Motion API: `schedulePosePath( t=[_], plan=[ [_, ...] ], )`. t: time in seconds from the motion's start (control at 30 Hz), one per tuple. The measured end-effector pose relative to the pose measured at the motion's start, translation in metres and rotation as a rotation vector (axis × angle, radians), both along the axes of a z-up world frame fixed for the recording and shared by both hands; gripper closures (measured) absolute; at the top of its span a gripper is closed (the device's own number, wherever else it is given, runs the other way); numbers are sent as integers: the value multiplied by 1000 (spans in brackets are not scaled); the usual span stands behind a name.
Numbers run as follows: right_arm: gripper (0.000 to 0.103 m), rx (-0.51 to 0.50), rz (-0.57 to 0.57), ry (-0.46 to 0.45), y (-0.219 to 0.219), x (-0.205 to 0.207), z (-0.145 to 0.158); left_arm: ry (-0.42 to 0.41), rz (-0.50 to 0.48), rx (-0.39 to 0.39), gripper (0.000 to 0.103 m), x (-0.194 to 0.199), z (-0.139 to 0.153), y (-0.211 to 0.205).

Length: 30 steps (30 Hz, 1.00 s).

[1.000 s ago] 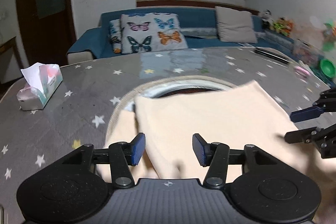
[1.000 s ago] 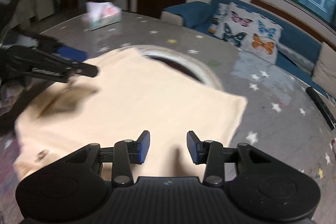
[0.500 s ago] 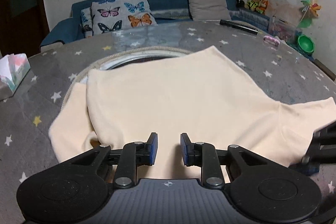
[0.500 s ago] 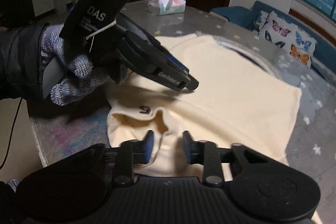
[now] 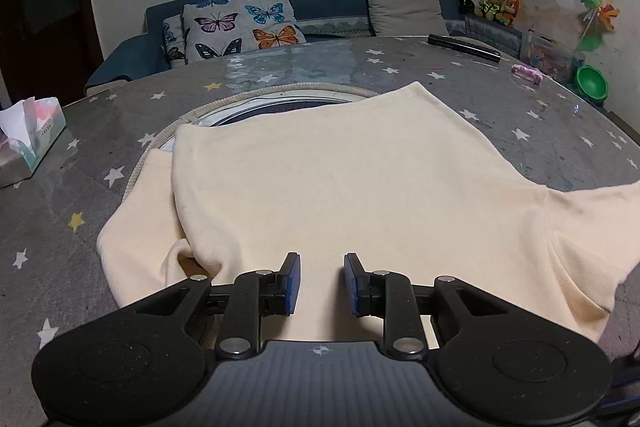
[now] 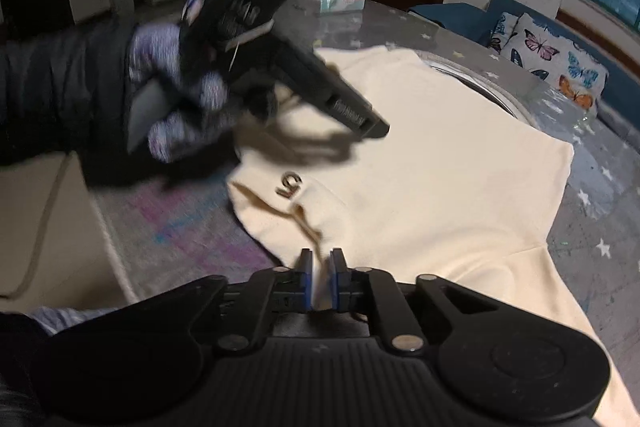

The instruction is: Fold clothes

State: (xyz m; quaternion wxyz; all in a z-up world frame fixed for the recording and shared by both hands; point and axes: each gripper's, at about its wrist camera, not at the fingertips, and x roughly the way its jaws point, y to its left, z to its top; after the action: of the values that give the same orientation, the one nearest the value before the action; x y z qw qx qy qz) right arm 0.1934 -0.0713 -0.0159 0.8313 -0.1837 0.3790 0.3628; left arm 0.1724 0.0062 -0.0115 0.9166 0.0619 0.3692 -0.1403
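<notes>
Star-print table (image 5: 500, 99) carries cream shirt (image 5: 340, 179), one side already folded inward. Right tool (image 6: 320, 277) pinching shirt edge; left tool (image 5: 319, 281) spread above cloth. Remaining folds pending.

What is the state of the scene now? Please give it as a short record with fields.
garment: cream T-shirt lying on the star-patterned table, one side folded over
left gripper: open, above the shirt, holds nothing
right gripper: shut on a fold of the shirt's edge
other things: tissue box at the table's left edge; butterfly cushion on the sofa behind
</notes>
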Motion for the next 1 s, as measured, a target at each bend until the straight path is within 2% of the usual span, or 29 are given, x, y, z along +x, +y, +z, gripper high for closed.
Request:
schedulePosePath(
  t=[0.13, 0.33, 0.4, 0.57, 0.7, 0.83, 1.0],
  plan=[
    [88, 43, -67, -36, -18, 8, 15, -35, -25, 0, 76, -14, 11, -5],
    [83, 24, -225, -25, -58, 18, 7, -70, -115, -24, 76, -39, 24, -28],
    [78, 19, -307, -37, -80, 17, 9, -73, -153, -26, 76, -48, 23, -38],
    [75, 0, -548, -57, -144, 13, 6, -70, -233, -10, 75, -67, 12, -61],
    [66, -2, -730, -71, -192, 6, 2, -68, -297, 3, 76, -82, 4, -80],
    [64, 39, -861, -64, -231, -7, -6, -67, -285, -14, 75, -85, 1, -79],
    [64, 97, -942, -30, -252, -11, -19, -62, -236, -55, 76, -82, 1, -71]
  ],
)
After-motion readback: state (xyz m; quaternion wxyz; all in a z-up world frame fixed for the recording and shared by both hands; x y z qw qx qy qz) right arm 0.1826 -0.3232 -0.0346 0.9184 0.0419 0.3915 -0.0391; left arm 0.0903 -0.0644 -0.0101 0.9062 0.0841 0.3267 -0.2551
